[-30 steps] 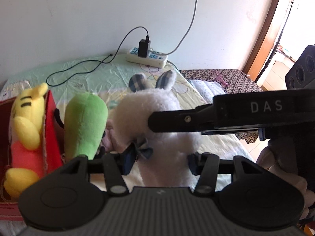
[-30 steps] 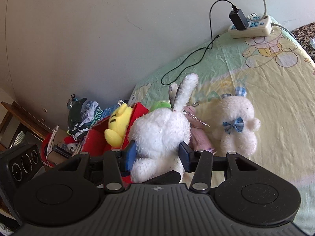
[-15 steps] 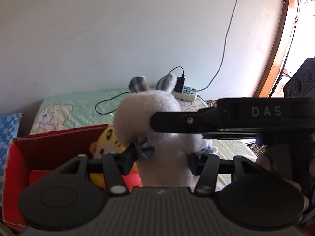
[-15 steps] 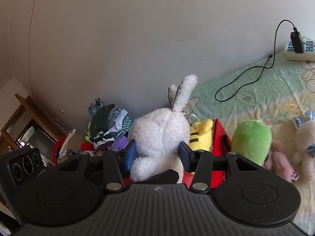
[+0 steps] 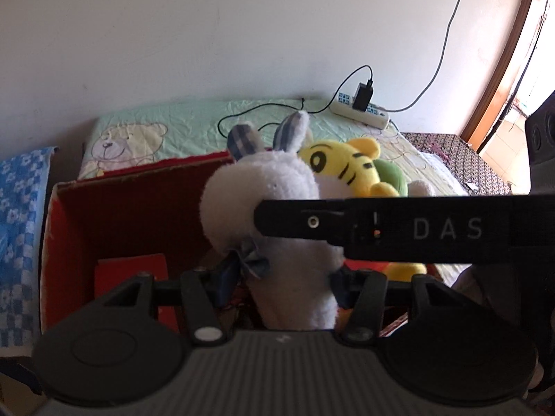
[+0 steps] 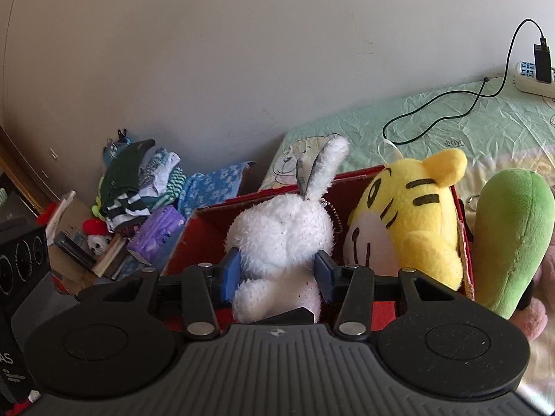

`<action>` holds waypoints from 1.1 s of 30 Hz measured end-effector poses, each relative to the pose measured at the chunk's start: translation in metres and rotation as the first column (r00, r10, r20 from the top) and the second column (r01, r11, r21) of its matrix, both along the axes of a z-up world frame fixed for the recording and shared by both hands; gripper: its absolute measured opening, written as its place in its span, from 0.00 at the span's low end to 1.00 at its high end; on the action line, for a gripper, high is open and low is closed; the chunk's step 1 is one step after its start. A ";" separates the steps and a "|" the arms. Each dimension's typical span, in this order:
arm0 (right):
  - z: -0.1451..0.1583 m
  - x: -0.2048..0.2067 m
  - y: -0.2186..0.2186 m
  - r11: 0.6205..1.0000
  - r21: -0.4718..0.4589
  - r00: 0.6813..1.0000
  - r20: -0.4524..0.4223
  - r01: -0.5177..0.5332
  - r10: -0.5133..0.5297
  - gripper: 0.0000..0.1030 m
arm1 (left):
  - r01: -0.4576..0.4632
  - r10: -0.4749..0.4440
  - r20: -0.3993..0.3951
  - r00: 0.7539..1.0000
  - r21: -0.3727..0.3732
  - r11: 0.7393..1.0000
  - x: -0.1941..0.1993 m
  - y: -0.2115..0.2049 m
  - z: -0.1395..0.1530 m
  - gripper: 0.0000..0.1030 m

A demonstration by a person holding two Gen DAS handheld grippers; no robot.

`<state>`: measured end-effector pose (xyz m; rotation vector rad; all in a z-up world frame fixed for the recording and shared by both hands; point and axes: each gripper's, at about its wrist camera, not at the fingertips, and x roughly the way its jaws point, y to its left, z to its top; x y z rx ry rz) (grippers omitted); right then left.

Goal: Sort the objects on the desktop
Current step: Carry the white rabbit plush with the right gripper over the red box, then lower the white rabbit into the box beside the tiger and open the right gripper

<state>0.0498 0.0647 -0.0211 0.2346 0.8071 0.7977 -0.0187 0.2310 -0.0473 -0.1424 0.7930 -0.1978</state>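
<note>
White plush toy with checked grey-blue ears and a small bow (image 5: 274,201): sitting nearest the left wrist camera, pinched at its body between the blue pads of the left gripper (image 5: 282,279), jaws closed in on it. It is hanging over the open red cardboard box (image 5: 138,208). Black bar lettered DAS (image 5: 399,230) is crossing in front of it from 3 o'clock.

White fluffy rabbit toy with one tall ear (image 6: 284,239): squeezed between the blue pads of the right gripper (image 6: 277,274), jaws part closed on it, above the same box.

Yellow striped tiger plush (image 6: 412,215): leaning at the box's 3 o'clock wall.

Green plush vegetable (image 6: 513,235): standing just outside, further toward 3 o'clock.

Pale green cartoon bedsheet (image 5: 194,124): spreading behind at 12 o'clock.

White power strip with black charger (image 5: 360,109): lying at 1 o'clock.
</note>
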 end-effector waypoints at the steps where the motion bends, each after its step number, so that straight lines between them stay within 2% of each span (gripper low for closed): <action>1: -0.003 0.000 0.005 1.000 -0.018 1.000 0.003 0.001 -0.001 0.47 | 0.002 -0.002 -0.011 1.000 0.003 1.000 0.002 0.003 -0.005 0.54; 9: -0.020 0.005 0.036 0.981 -0.190 0.999 0.011 0.038 -0.037 0.47 | 0.049 -0.048 -0.089 0.995 0.006 0.999 0.008 0.015 -0.027 0.54; 15: -0.027 0.009 0.053 0.952 -0.307 1.000 -0.015 -0.007 0.003 0.47 | 0.094 -0.092 -0.108 0.990 0.016 0.995 0.010 0.010 -0.036 0.51; 25: -0.025 0.011 0.060 0.927 -0.369 0.994 -0.103 -0.065 0.029 0.48 | 0.114 -0.112 -0.138 0.984 0.006 0.993 0.015 0.008 -0.032 0.52; 28: -0.022 0.009 0.058 0.930 -0.364 0.997 -0.079 -0.051 0.024 0.49 | 0.107 -0.103 -0.146 0.984 0.016 0.994 0.017 0.008 -0.031 0.55; 30: -0.015 0.006 0.054 0.936 -0.351 0.999 -0.045 -0.017 0.002 0.57 | 0.092 -0.089 -0.159 0.983 0.014 0.996 0.019 0.009 -0.031 0.59; 33: -0.006 0.001 0.047 0.945 -0.326 1.000 -0.004 0.020 -0.023 0.60 | 0.071 -0.068 -0.176 0.982 0.010 0.997 0.021 0.013 -0.030 0.64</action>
